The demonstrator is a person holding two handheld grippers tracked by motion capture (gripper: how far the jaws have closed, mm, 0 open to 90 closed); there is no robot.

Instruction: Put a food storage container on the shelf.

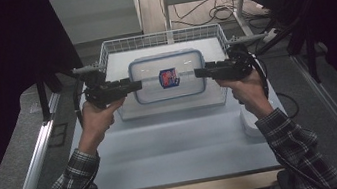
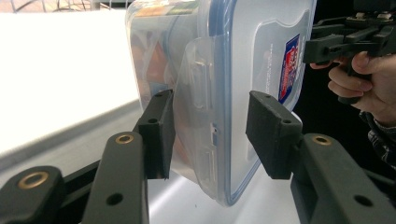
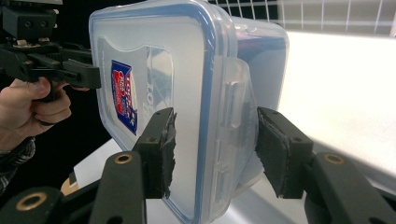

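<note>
A clear plastic container (image 1: 168, 77) with a blue-rimmed lid and a red-and-blue label hangs level between my two grippers, over the wire basket (image 1: 108, 50). My left gripper (image 1: 135, 85) is shut on its left end and my right gripper (image 1: 201, 73) on its right end. In the left gripper view the jaws (image 2: 212, 135) clamp the container (image 2: 233, 70) across lid and base, around a side latch. In the right gripper view the jaws (image 3: 219, 149) clamp the container (image 3: 154, 70) the same way. Something orange shows dimly inside it.
The white-lined wire basket stands at the far end of the white table (image 1: 179, 143). A white object (image 1: 251, 122) lies at the table's right edge. Metal rails (image 1: 31, 170) run along both sides, and cables lie on the floor beyond.
</note>
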